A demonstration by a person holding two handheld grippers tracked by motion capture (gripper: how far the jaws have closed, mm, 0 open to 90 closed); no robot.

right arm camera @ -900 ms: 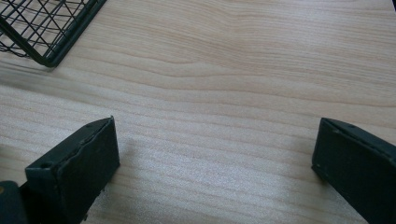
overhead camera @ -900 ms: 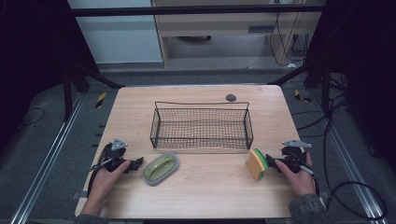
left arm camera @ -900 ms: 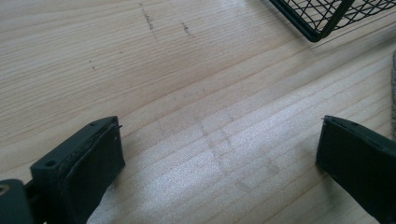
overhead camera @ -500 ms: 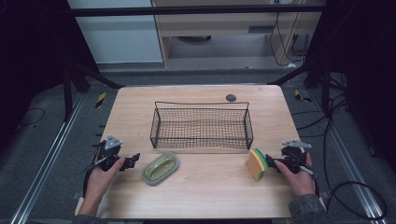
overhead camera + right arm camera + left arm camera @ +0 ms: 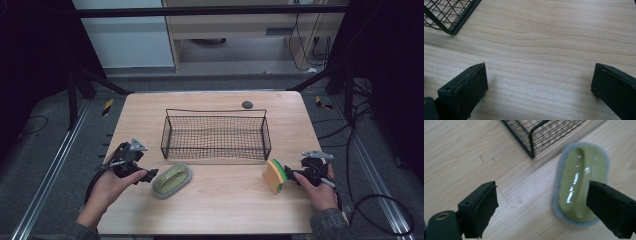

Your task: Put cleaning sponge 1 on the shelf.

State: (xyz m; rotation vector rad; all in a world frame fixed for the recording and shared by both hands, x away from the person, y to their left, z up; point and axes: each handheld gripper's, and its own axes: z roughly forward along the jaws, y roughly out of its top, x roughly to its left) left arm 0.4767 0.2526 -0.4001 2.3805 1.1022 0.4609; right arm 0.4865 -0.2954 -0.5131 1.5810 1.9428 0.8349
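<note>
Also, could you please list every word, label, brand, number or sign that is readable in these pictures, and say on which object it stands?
None: no readable text in any view.
Wire basket: bare black mesh, no label.
Green scrubber: plain glossy top in the left gripper view, no brand.
Sponge: plain.
Small dark disc on the table: too small to tell.
Yellow-black striped markers on the floor: stripes, no letters.

Matt wood table [image 5: 210, 205], wire basket [image 5: 216, 135]

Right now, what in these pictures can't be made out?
- Small dark thing behind the basket, high view: too small to identify.
- Sponge, high view: whether it touches the right gripper is unclear.
- Brush, left gripper view: near end behind a jaw.
</note>
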